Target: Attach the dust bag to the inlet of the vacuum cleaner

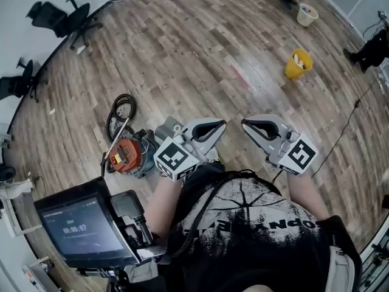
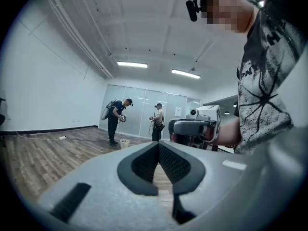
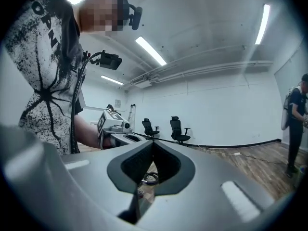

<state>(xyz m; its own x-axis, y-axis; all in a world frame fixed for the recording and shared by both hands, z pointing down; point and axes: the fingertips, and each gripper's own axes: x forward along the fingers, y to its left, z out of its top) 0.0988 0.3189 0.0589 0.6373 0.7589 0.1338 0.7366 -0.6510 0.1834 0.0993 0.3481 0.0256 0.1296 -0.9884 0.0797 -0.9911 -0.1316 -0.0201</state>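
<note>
The head view has the vacuum cleaner [image 1: 124,155] on the floor at the person's left, no dust bag visible; the left gripper view shows the left gripper [image 2: 158,144] with fingers together and empty, the right gripper view shows the right gripper [image 3: 153,143] likewise, so attaching looks unstarted.

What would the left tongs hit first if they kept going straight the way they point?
Most likely the right tongs, facing the left tongs tip to tip; exact alignment is unclear.

Yellow bucket [image 1: 298,64], white bucket [image 1: 307,14], black office chair [image 1: 64,18]
</note>
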